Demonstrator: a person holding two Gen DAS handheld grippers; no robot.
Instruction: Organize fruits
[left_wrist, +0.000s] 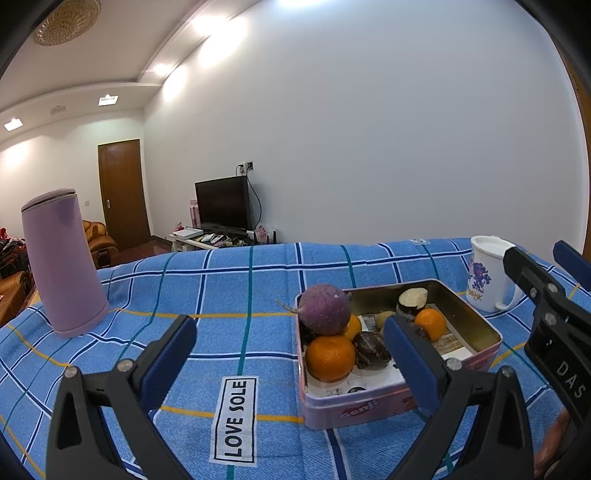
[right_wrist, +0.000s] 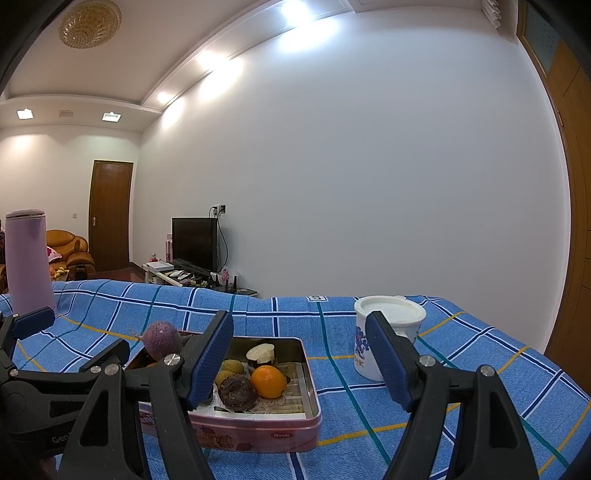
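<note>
A pink biscuit tin (left_wrist: 476, 363) (right_wrist: 295, 422) sits on the blue checked cloth and holds a purple turnip (left_wrist: 324, 308) (right_wrist: 161, 339), oranges (left_wrist: 330, 357) (right_wrist: 268, 381), a dark passion fruit (left_wrist: 370, 350) (right_wrist: 237, 392), a cut eggplant piece (left_wrist: 412, 300) (right_wrist: 260, 353) and small yellowish fruits (right_wrist: 232, 367). My left gripper (left_wrist: 290, 354) is open and empty, low over the cloth just left of the tin. My right gripper (right_wrist: 301, 360) is open and empty above the tin's right end; it also shows in the left wrist view (left_wrist: 546, 280).
A tall lilac flask (left_wrist: 62, 264) (right_wrist: 28, 264) stands at the far left of the cloth. A white lidded mug (left_wrist: 487, 277) (right_wrist: 384, 334) stands just right of the tin. A "LOVE SOLE" label (left_wrist: 236, 419) lies on the cloth. The table's far edge runs behind.
</note>
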